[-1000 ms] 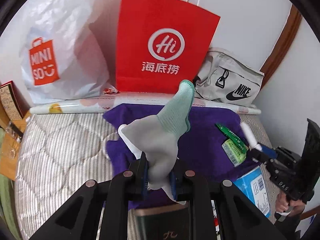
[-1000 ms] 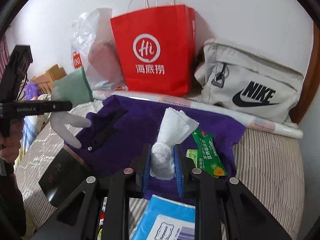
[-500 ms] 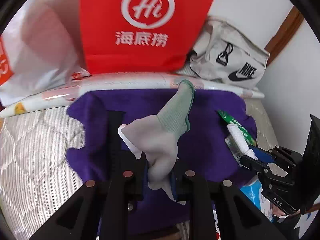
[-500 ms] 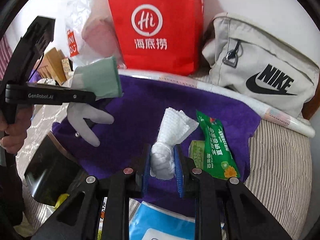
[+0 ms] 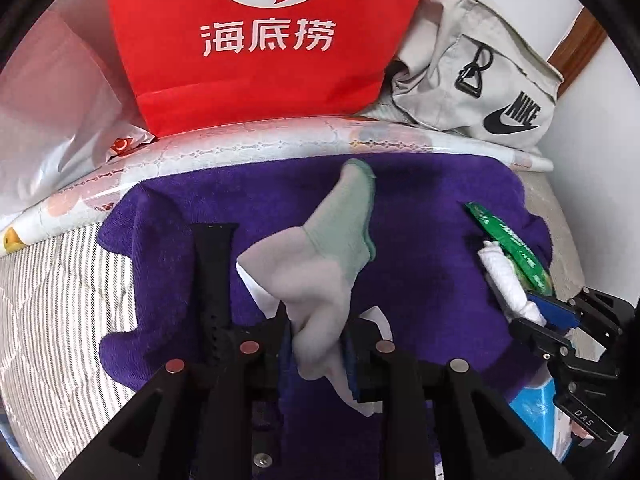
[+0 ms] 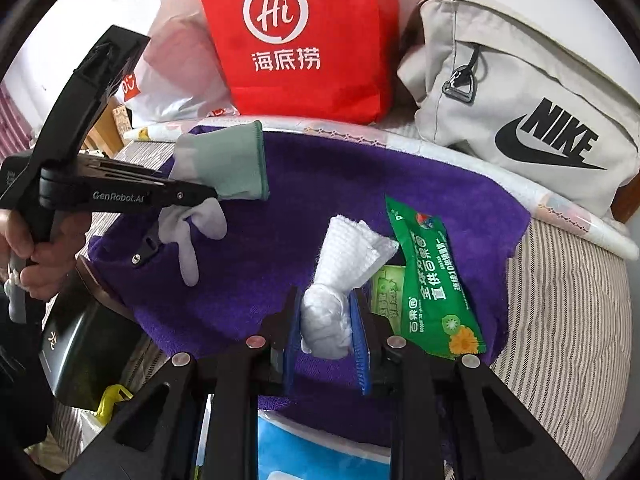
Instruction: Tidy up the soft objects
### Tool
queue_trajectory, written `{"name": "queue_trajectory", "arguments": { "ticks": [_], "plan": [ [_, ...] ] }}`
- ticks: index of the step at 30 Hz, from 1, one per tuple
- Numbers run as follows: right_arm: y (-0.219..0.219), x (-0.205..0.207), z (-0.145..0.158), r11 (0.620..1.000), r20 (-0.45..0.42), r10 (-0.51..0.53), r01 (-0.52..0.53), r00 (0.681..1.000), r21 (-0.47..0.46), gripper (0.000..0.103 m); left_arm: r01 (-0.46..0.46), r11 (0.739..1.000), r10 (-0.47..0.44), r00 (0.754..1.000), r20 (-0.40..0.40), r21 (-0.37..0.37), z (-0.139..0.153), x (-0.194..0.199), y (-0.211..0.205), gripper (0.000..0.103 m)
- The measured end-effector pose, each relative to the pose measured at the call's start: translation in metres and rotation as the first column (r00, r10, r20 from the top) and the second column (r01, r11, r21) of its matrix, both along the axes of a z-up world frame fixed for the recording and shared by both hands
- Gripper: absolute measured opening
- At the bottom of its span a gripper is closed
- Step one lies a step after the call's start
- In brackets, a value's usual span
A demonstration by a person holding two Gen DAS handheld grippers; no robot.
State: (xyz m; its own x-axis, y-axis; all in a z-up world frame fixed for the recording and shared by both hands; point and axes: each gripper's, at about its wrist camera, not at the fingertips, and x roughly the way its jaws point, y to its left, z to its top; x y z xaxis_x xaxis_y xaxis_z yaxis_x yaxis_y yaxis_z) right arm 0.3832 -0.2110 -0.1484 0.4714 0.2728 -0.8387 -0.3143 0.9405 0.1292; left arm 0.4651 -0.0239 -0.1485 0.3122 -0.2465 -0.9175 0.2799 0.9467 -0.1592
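The grey work glove with a ribbed pale-green cuff (image 5: 320, 264) is hanging pinched at its palm in the left gripper (image 5: 316, 340), cuff standing up and loose fingers drooping just above the purple plush towel (image 5: 432, 208) spread on the striped quilted mattress (image 5: 60, 300). Those jaws have just been easing apart a little, yet the glove is sitting between the pads and looks held. The white waffle-textured cloth, twisted into a knot at its base (image 6: 340, 280), is being clamped at that knot by the right gripper (image 6: 326, 332), its free end fanning upward over the same towel.

Both soft pieces appear to be coming down to be laid on the towel. To do this well, each one should be lowered until fabric is resting on the pile before the jaws part, so nothing flops or rolls away. The glove would lie neatest on the bare purple patch between the black perforated strap (image 5: 212, 272) at its left and the cloth at its right. The cloth is being set close to the green snack sachet (image 6: 432, 276), so keeping it clear of that packet matters.

Further out, a red paper carrier bag (image 6: 304, 40), a beige Nike pouch (image 6: 520, 112) and a translucent plastic bag (image 5: 52, 120) are standing against the wall behind a rolled patterned sheet (image 5: 240, 148).
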Motion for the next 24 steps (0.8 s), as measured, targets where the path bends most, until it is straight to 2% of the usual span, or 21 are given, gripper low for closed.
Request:
{"name": "queue_trajectory", "arguments": {
  "ticks": [4,6,8,9,10,11,15,18,24],
  "plan": [
    [-0.003,0.001,0.000,1.000,-0.002,-0.012,0.012,1.000,0.008,0.026,0.011,1.000,-0.011,1.000,-0.003,-0.019,0.001,0.003,0.000,0.030],
    [-0.005,0.001,0.000,1.000,-0.007,-0.014,0.014,1.000,0.014,0.028,0.014,1.000,-0.014,1.000,0.006,-0.010,0.003,0.001,0.001,0.044],
    [-0.004,0.002,0.000,1.000,-0.006,-0.009,0.009,1.000,0.023,0.042,0.010,1.000,-0.010,1.000,0.019,0.006,0.006,-0.001,0.004,0.058],
    [-0.004,0.001,0.001,1.000,0.001,-0.002,0.002,1.000,0.030,0.055,0.005,1.000,-0.005,1.000,0.023,0.008,0.008,-0.002,0.005,0.061],
    [-0.003,-0.001,0.002,0.999,0.010,0.002,-0.002,1.000,0.032,0.064,-0.002,1.000,0.002,1.000,0.024,0.008,0.010,-0.003,0.007,0.061],
    [-0.003,-0.002,0.004,1.000,0.020,0.002,-0.002,1.000,0.031,0.065,-0.007,1.000,0.007,1.000,0.026,0.008,0.012,-0.005,0.010,0.061],
    [-0.002,-0.010,0.013,0.998,0.039,-0.009,0.007,0.999,0.058,0.065,-0.029,0.999,0.028,0.998,0.049,0.027,0.023,-0.016,0.019,0.061],
    [0.000,-0.023,0.019,0.996,0.040,-0.008,0.005,0.999,0.086,0.065,-0.051,0.999,0.050,0.996,0.071,0.013,0.035,-0.031,0.030,0.061],
    [0.014,-0.069,0.034,0.996,0.071,0.017,-0.024,0.997,0.088,0.065,-0.069,0.998,0.068,0.985,0.159,0.006,0.066,-0.076,0.046,0.061]
  ]
}}
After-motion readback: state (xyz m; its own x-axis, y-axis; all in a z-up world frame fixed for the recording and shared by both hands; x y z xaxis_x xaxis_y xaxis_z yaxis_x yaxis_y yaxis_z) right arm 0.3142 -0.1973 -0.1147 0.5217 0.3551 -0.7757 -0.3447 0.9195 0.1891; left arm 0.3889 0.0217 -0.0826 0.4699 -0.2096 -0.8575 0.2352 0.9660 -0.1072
